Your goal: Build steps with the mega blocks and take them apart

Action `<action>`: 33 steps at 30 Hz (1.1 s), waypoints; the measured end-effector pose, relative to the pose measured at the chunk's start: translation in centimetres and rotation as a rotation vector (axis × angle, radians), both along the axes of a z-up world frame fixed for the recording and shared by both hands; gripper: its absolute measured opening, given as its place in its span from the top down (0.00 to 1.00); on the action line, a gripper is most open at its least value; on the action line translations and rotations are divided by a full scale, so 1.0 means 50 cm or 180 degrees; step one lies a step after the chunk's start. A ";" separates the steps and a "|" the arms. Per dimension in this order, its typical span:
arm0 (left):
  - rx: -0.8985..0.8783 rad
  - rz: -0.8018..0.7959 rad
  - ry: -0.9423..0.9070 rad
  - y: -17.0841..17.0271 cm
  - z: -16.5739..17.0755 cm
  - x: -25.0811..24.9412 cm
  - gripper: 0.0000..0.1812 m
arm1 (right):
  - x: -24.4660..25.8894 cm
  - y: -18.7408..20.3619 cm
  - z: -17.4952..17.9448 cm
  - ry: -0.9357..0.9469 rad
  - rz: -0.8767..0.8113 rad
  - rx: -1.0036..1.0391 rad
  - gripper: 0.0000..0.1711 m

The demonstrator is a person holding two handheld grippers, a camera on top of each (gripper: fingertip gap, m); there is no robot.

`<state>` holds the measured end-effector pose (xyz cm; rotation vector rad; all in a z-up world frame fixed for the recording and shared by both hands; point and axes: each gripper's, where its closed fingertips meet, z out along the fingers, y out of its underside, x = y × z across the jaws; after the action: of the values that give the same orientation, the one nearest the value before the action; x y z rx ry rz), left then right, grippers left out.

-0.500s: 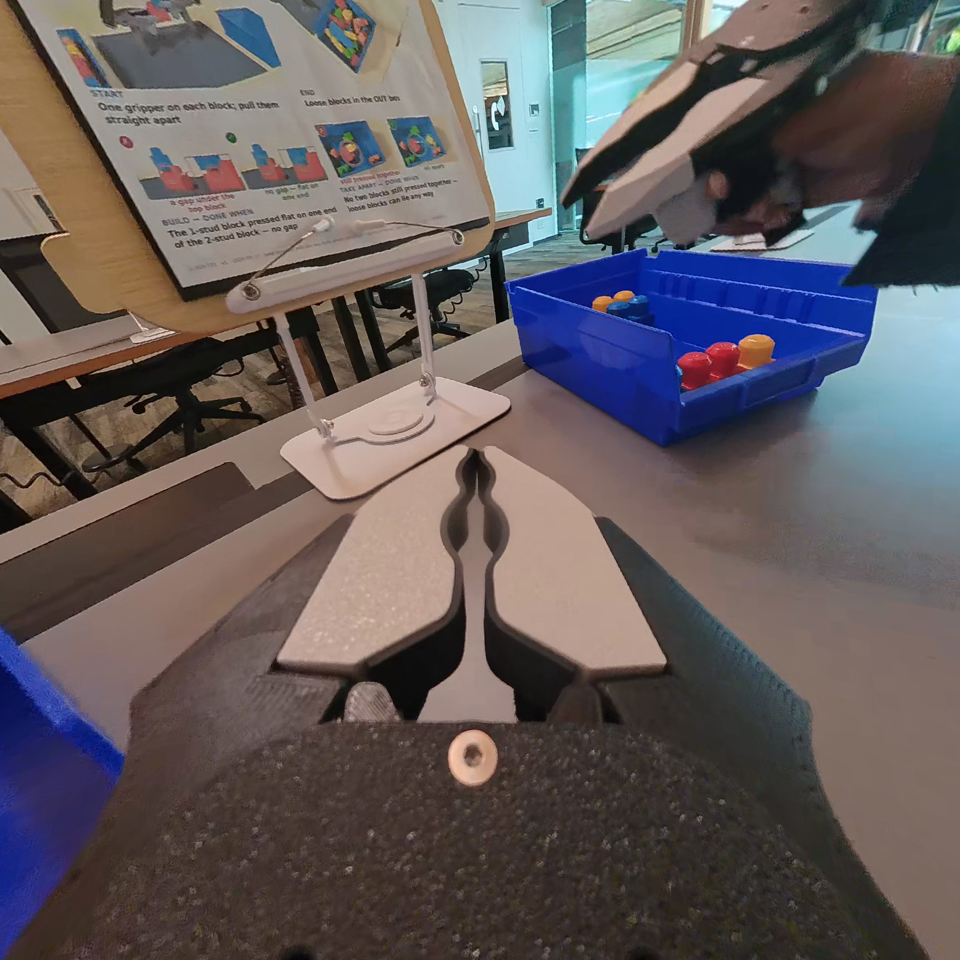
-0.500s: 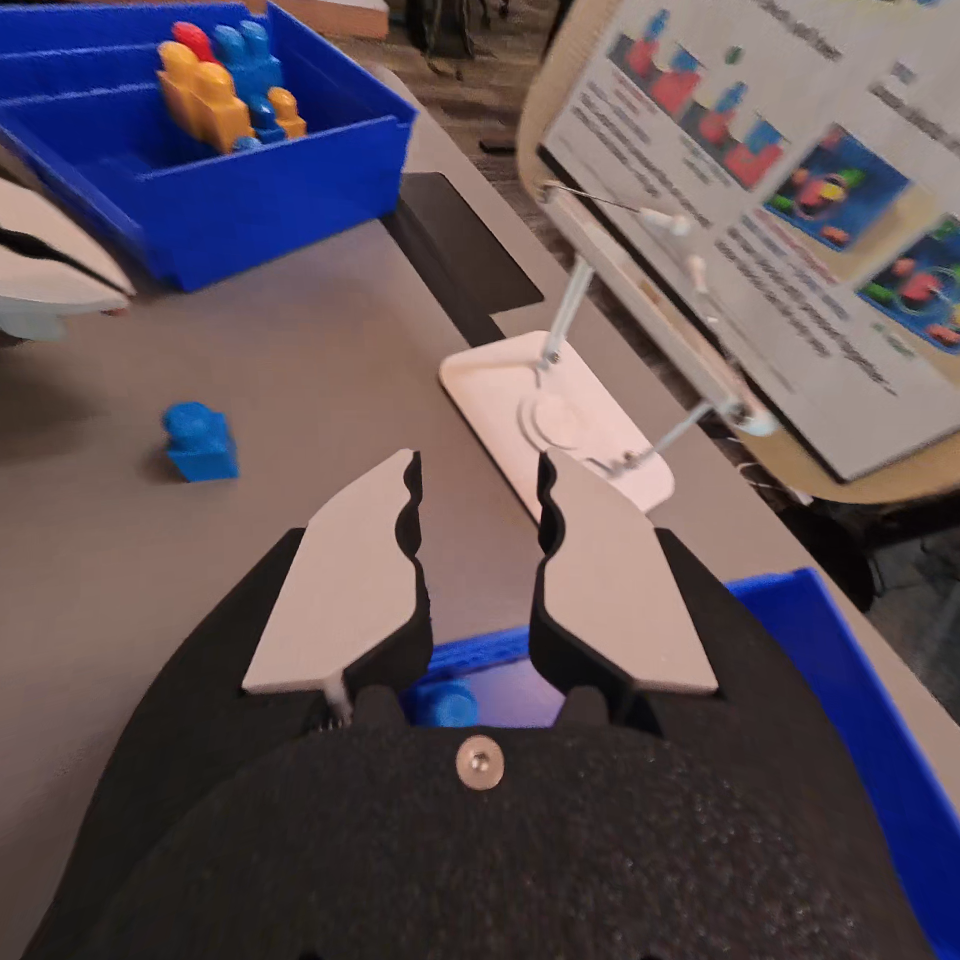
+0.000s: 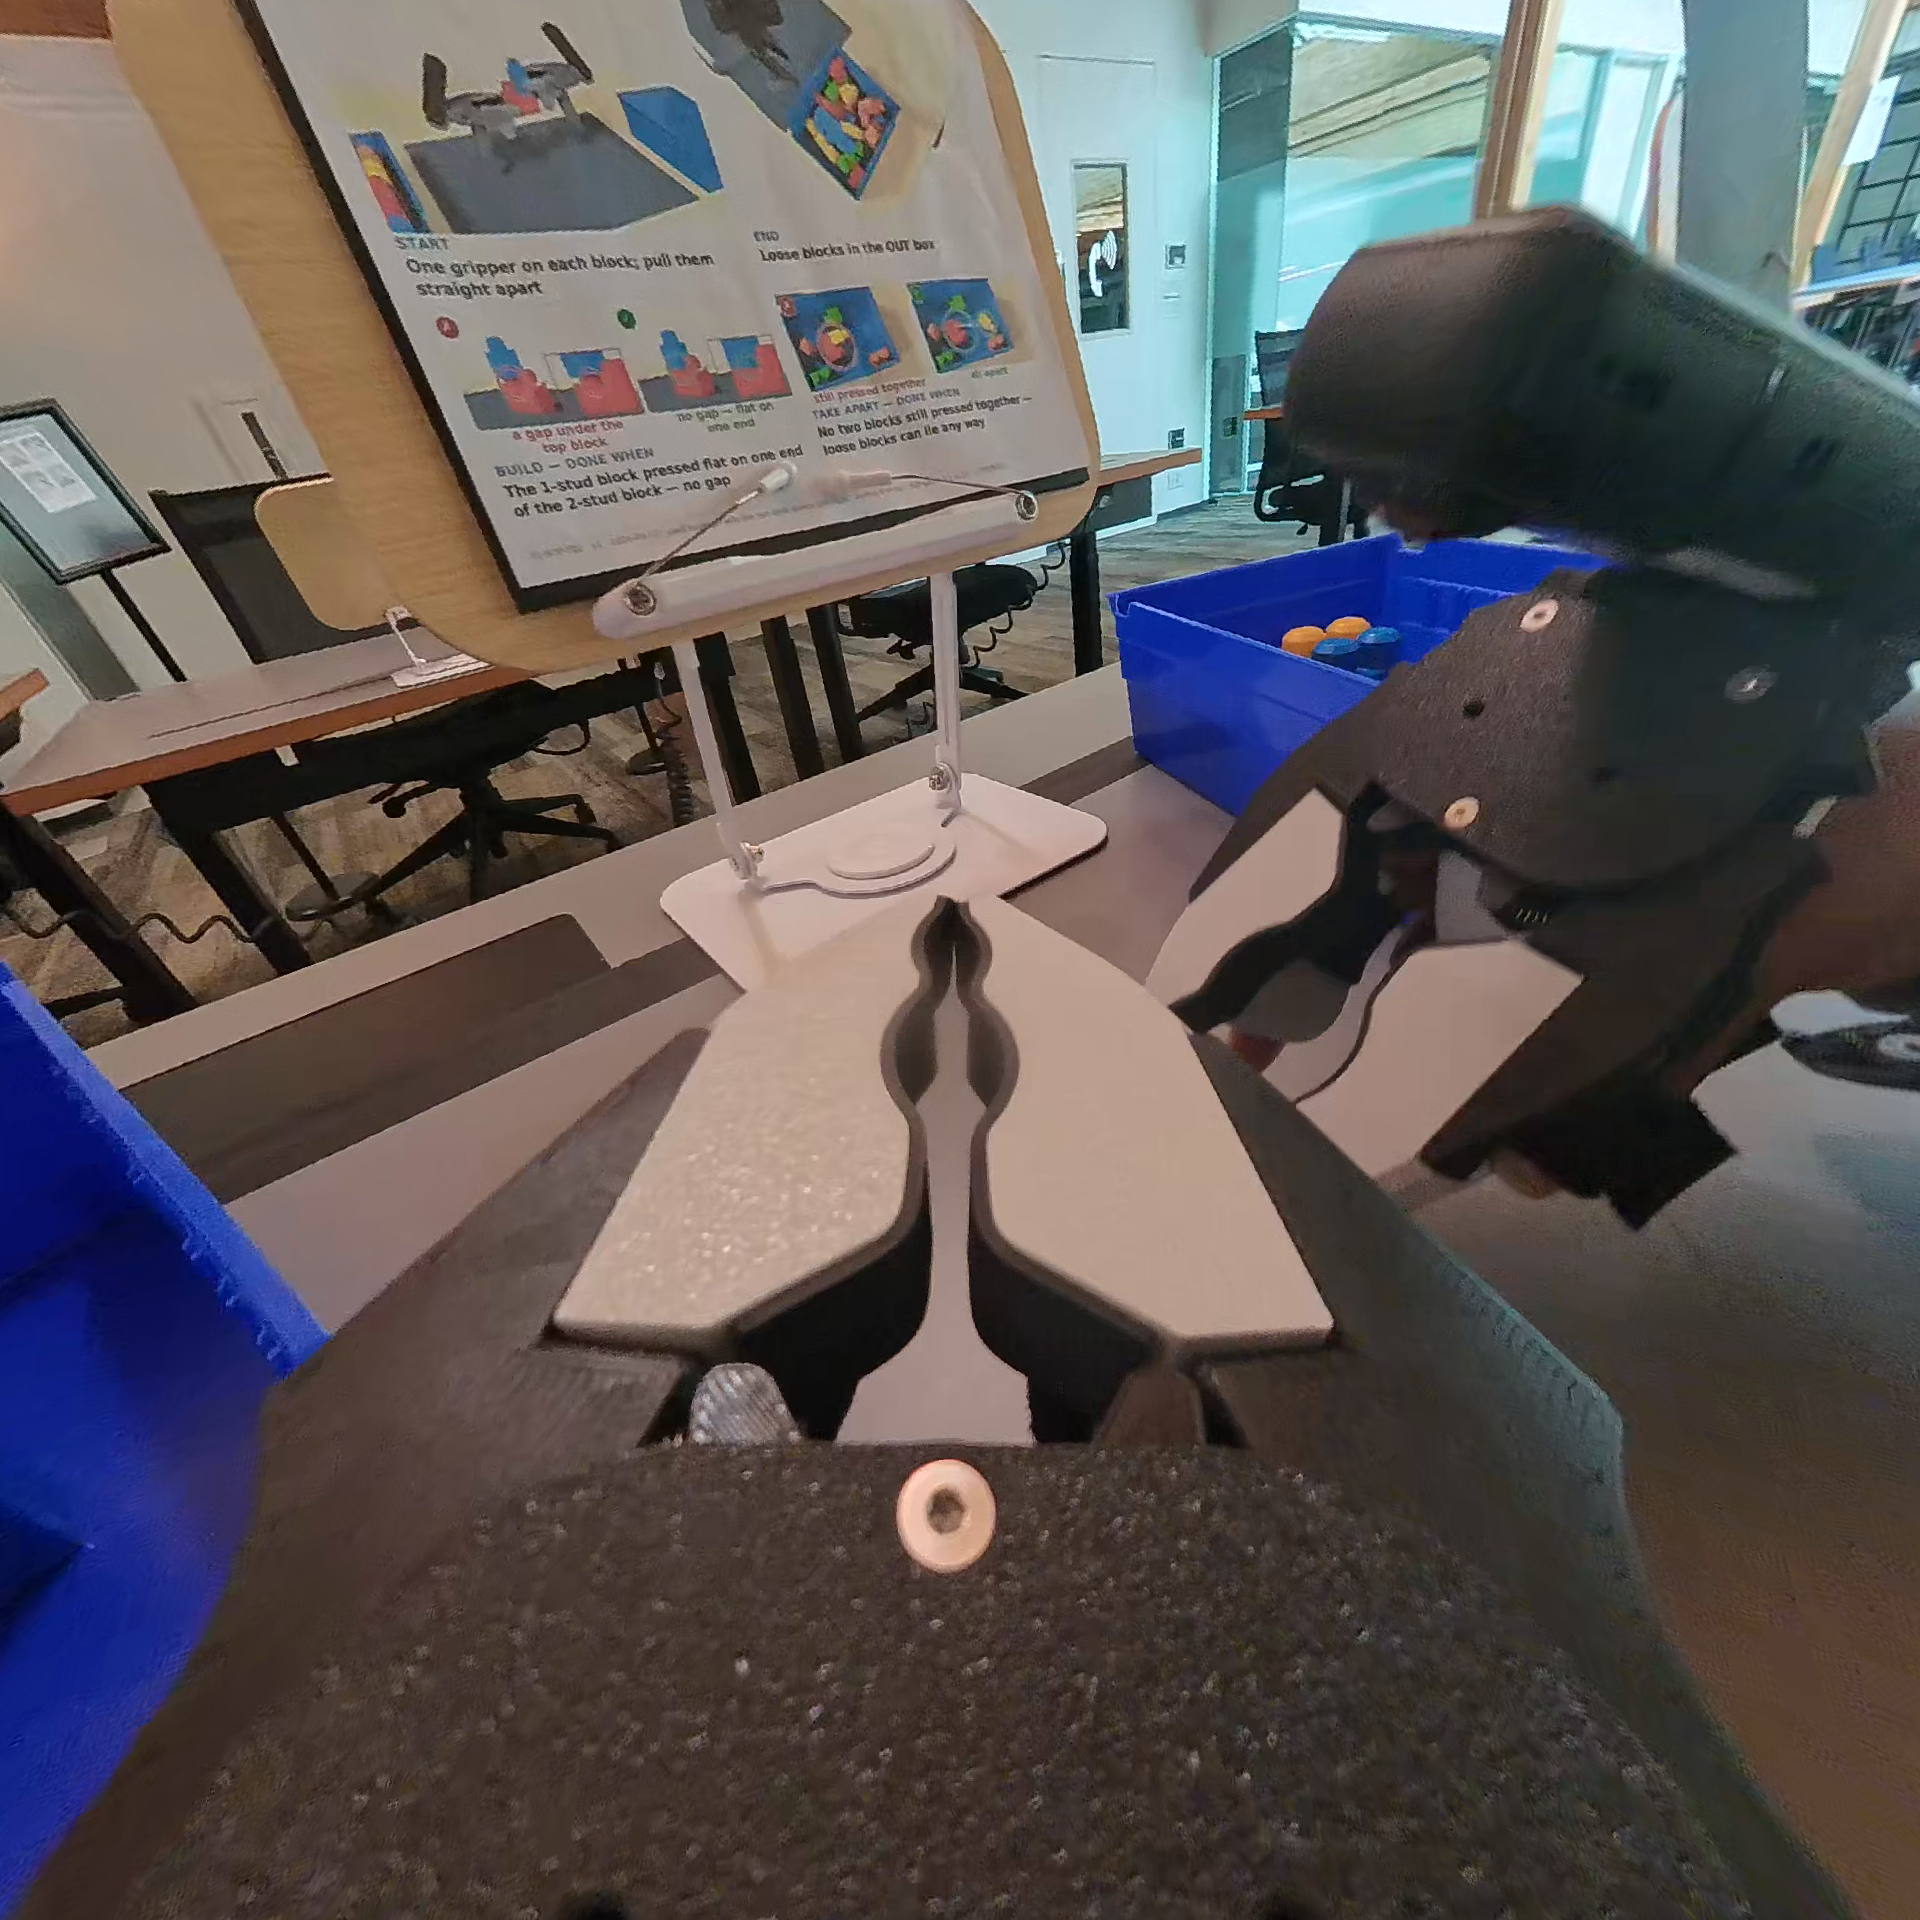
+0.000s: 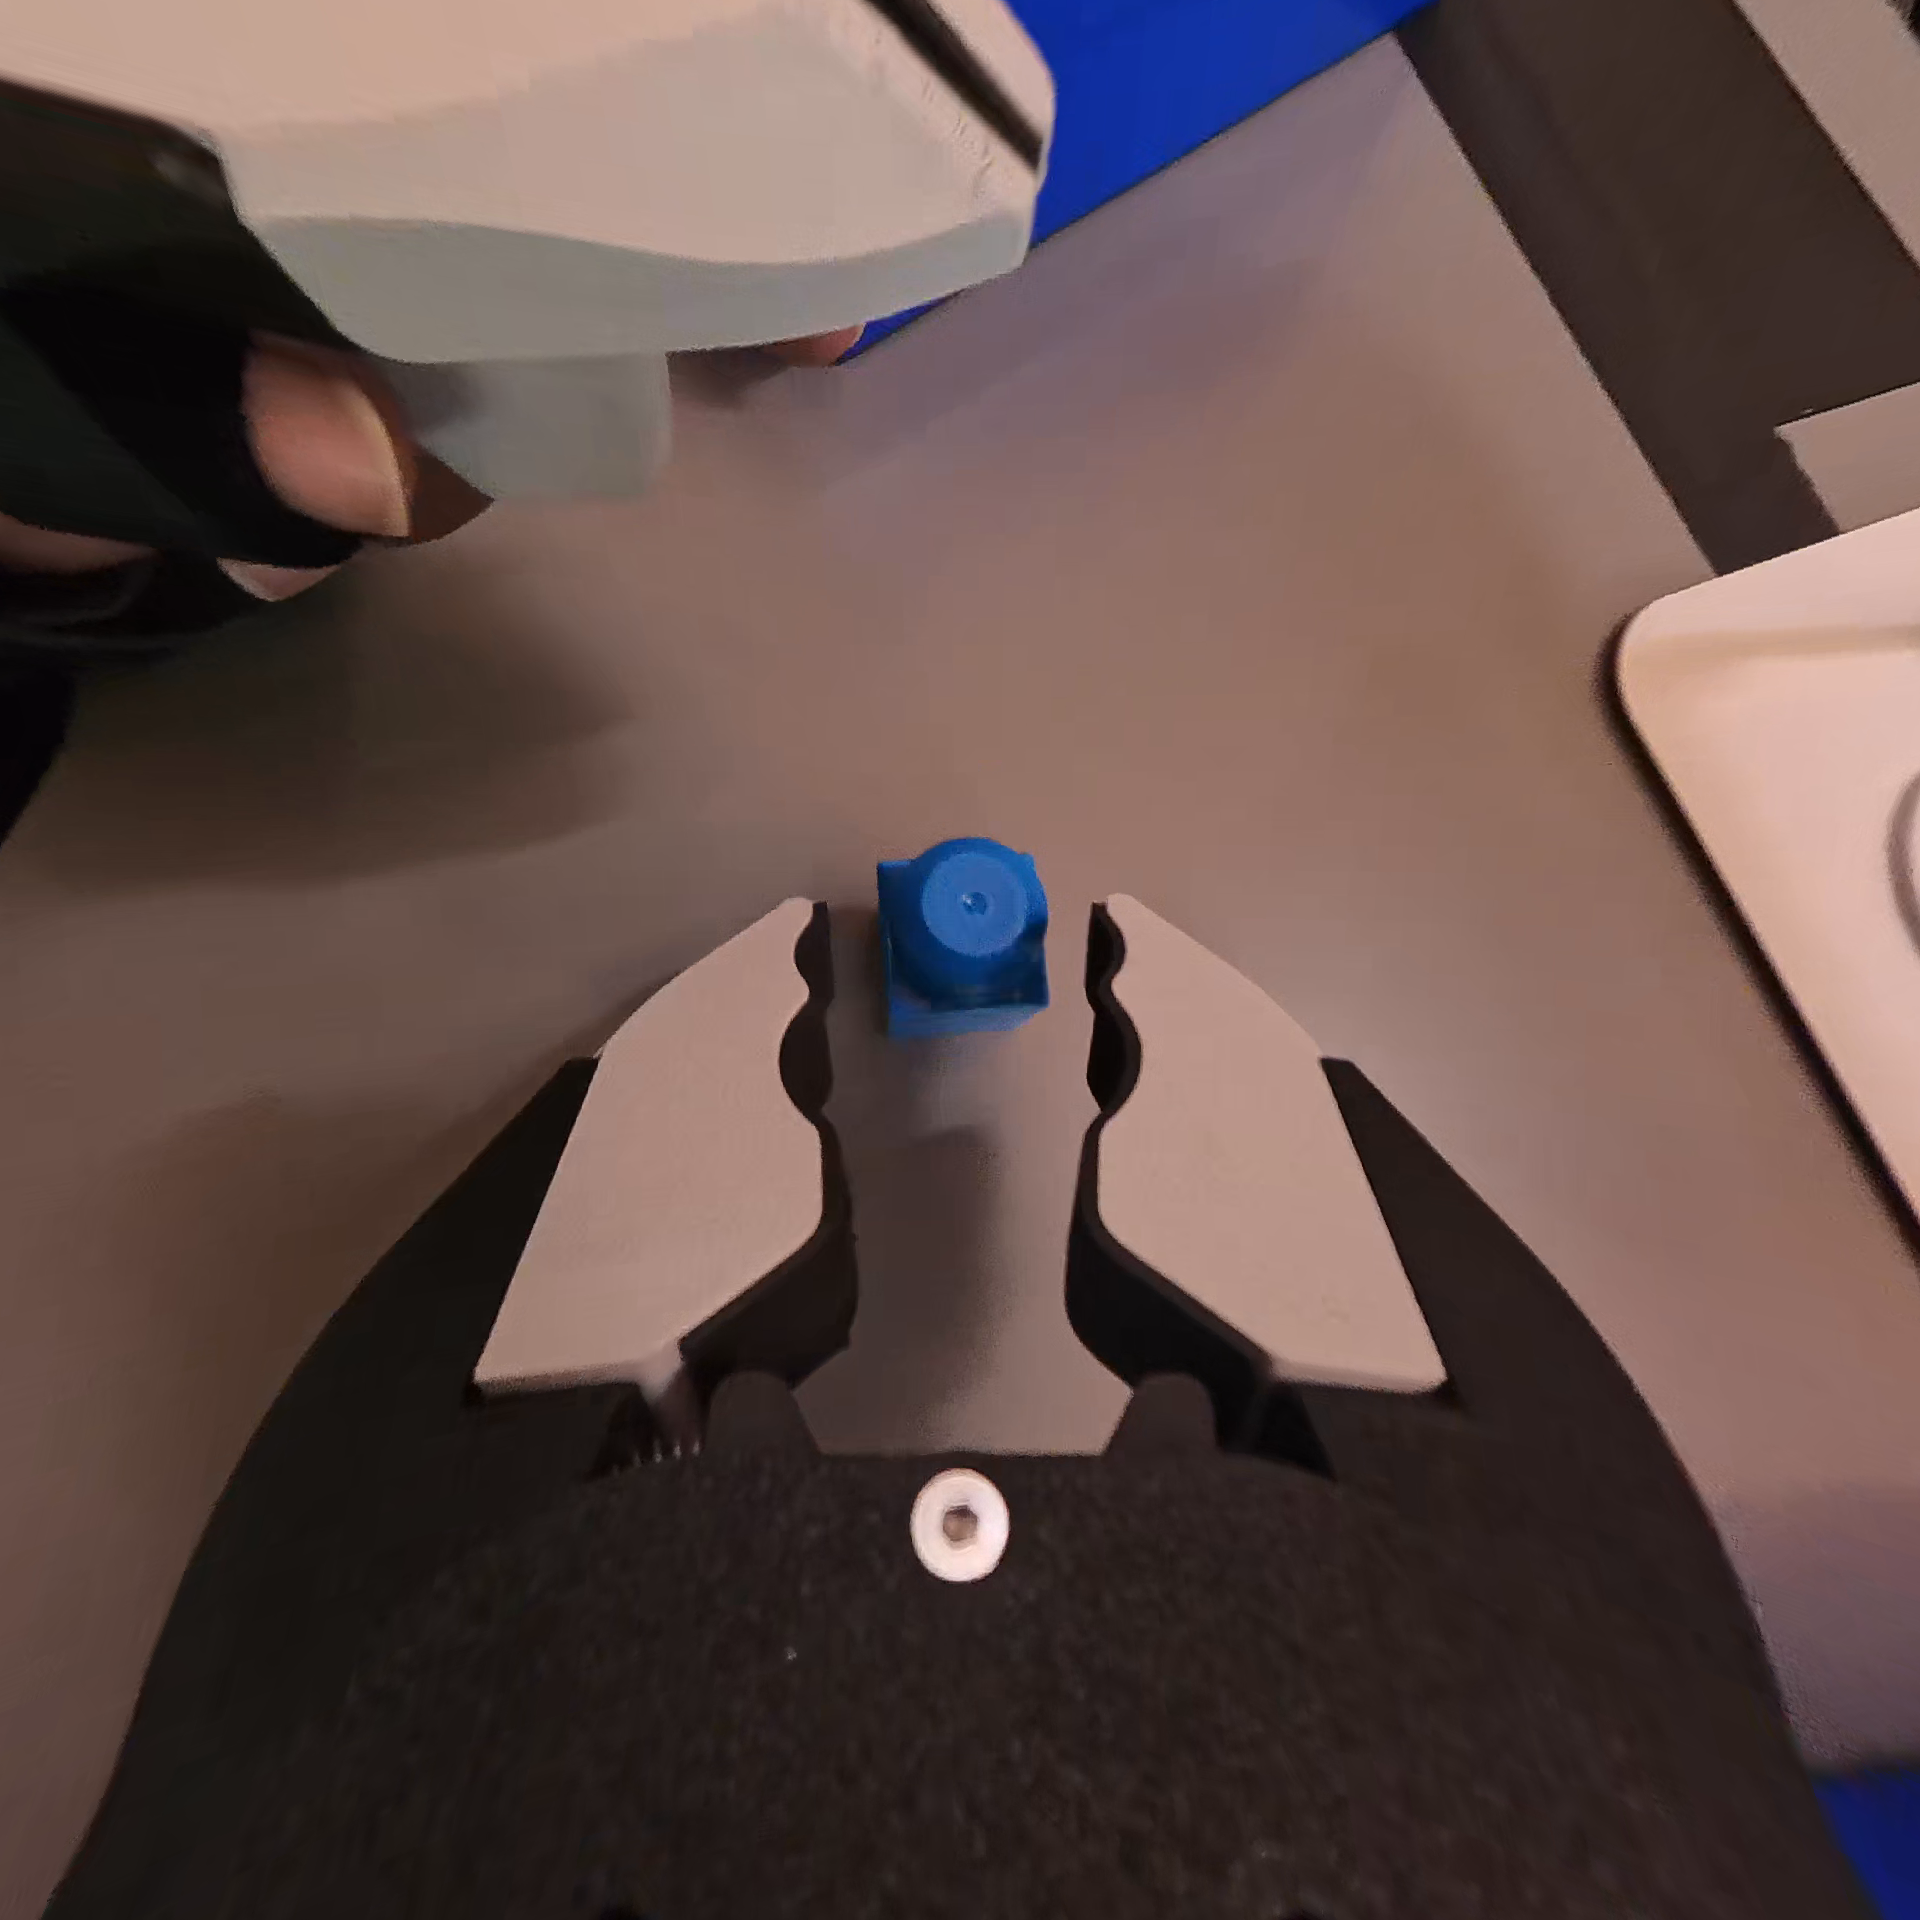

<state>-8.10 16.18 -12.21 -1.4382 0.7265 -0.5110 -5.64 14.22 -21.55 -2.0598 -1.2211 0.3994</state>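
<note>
A blue one-stud block (image 4: pixel 961 951) stands stud up on the grey table (image 4: pixel 1039 623). My right gripper (image 4: pixel 958 916) points down at it, open, with the block between its fingertips. The left finger is close to the block and the right finger stands apart from it. In the left wrist view the right gripper (image 3: pixel 1247 1023) hangs just right of my left gripper (image 3: pixel 951 914), which is shut and empty, low over the table. The left gripper also shows in the right wrist view (image 4: pixel 623 208), at the top left, held by a hand.
A blue bin (image 3: pixel 1226 686) at the back right holds orange and blue blocks (image 3: pixel 1340 639). Another blue bin (image 3: pixel 104 1299) stands at the left edge. A document stand with an instruction sheet (image 3: pixel 675 312) rests on a white base (image 3: pixel 894 862) straight ahead; the base also shows in the right wrist view (image 4: pixel 1787 831). One gripper's finger ends stand about 10 cm off the other's.
My right gripper has swung from over the right bin down to the blue block and opened wider around it. My left gripper stays shut and has hardly moved.
</note>
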 end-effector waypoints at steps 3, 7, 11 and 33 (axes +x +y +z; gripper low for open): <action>-0.0007 0.0017 -0.0002 0.003 -0.001 -0.002 1.00 | -0.007 0.008 -0.010 -0.0040 -0.0012 0.0051 0.82; 0.0003 0.0027 -0.0012 0.003 0.001 -0.004 1.00 | 0.012 0.012 0.045 0.0027 0.0033 0.0174 0.83; -0.0011 0.0028 -0.0025 0.003 0.001 -0.004 1.00 | 0.084 0.051 0.174 0.0215 -0.0084 0.0501 0.83; -0.0048 0.0030 0.0053 0.007 -0.015 0.000 1.00 | 0.602 0.031 0.157 -0.0722 -0.0292 0.0177 0.83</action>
<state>-8.11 16.53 -12.97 -1.4609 0.7302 -0.4986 24.47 15.79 -13.70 -2.1474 -1.2470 0.0892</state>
